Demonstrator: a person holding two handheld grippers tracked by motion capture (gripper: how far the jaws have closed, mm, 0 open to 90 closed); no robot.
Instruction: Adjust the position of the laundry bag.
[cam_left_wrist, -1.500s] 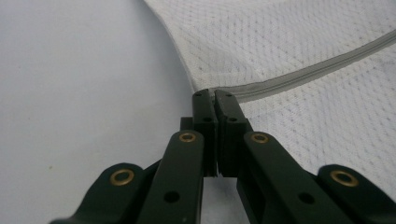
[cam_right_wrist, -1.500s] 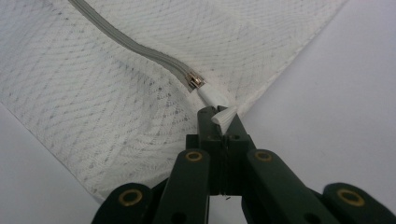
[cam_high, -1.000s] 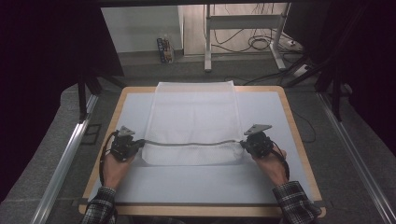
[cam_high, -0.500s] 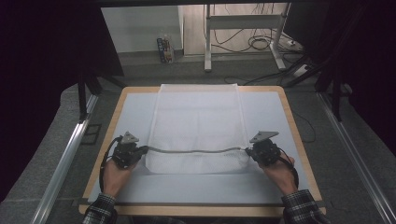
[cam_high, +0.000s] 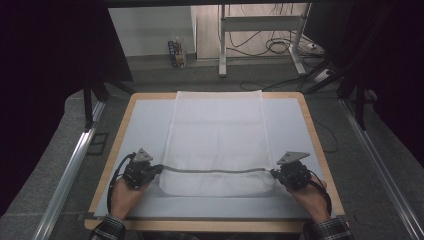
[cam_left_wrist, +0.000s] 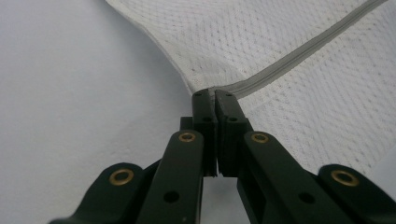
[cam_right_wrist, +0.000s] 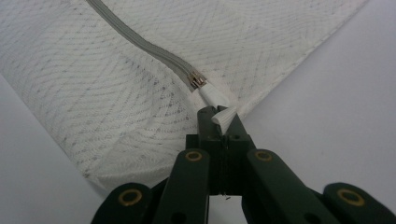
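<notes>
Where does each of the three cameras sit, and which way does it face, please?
High view: above the person's side, looking forward and down at the table; both hands show.
Left gripper view: rides the left gripper, facing the mesh bag corner.
Right gripper view: rides the right gripper, facing the zipper pull.
Shared: the bag's grey zipper.

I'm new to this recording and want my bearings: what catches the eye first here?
A white mesh bag lies spread down the middle of the pale table. Its grey zipper edge is lifted and stretched taut near the front between the left tool and right tool, each shut on one end.
</notes>
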